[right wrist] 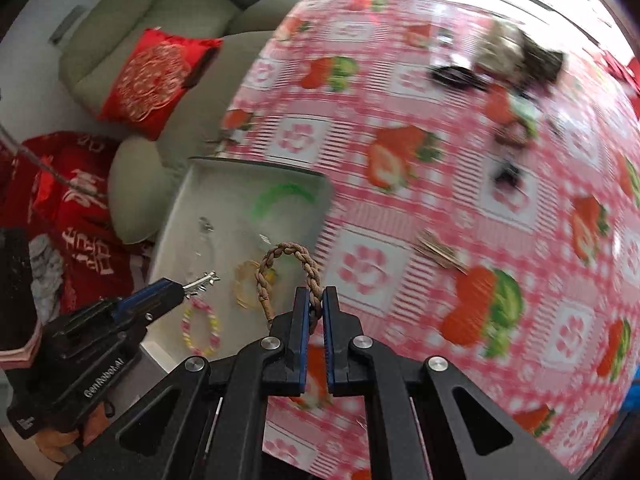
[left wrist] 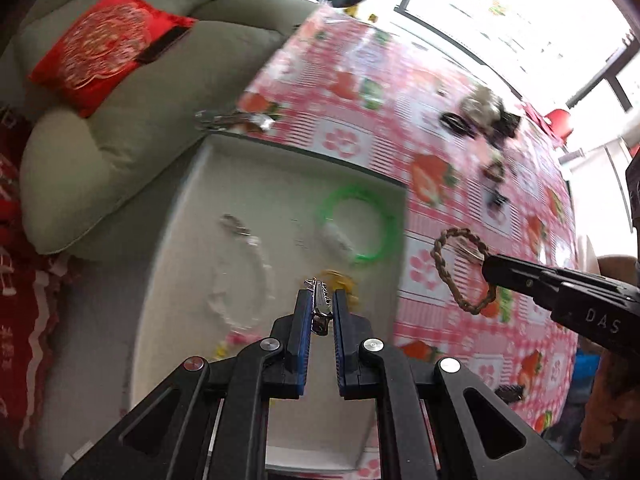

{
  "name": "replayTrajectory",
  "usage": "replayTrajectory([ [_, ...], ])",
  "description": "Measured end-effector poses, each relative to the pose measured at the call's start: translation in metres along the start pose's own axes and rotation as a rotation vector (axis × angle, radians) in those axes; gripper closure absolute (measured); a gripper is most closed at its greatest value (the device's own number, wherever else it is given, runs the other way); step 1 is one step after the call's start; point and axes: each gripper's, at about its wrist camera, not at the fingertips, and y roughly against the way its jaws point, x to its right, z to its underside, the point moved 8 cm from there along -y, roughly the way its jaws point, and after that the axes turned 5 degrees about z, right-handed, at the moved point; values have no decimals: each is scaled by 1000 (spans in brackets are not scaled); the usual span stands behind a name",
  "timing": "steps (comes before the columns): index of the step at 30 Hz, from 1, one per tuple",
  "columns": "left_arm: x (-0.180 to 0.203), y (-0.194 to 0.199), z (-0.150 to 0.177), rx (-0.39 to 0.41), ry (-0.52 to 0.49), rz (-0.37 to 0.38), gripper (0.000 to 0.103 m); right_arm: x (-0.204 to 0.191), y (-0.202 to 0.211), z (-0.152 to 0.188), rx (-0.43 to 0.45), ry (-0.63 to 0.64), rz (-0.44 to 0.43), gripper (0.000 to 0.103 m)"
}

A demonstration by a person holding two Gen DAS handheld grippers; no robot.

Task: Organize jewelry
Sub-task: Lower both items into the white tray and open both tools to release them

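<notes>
Left claw above strawberry tablecloth; sofa beside, perhaps touching.

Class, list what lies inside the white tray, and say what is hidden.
Inside the white tray: a green bangle, a clear bracelet, a pink-and-yellow beaded bracelet and a yellow band. The tools cover the tray's near part.

Steep wrist views, shared tray
</notes>
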Motion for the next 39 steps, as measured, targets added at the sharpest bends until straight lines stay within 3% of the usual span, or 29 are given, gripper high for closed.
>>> replayTrajectory([
  [7,-35,-19,-11,6,55,-27,86,-58,-39,-37,-23,87,-38,96],
  [13,-50,-38,-15,-1,65,-55,86,-84,-79,-59,-61,126,-33,96],
  [24,-60,-53,-7,-24,39,-160,86,-95,-136,-75,-132,194,36,96],
  [32,-60,-54,7,-66,40,-220,86,-98,-148,-66,-172,247,56,95],
  [35,-56,-50,13,-70,43,-233,86,-100,-148,-63,-185,263,46,89],
  [39,-51,-46,21,-72,45,-245,86,-103,-142,-57,-202,252,-12,71],
])
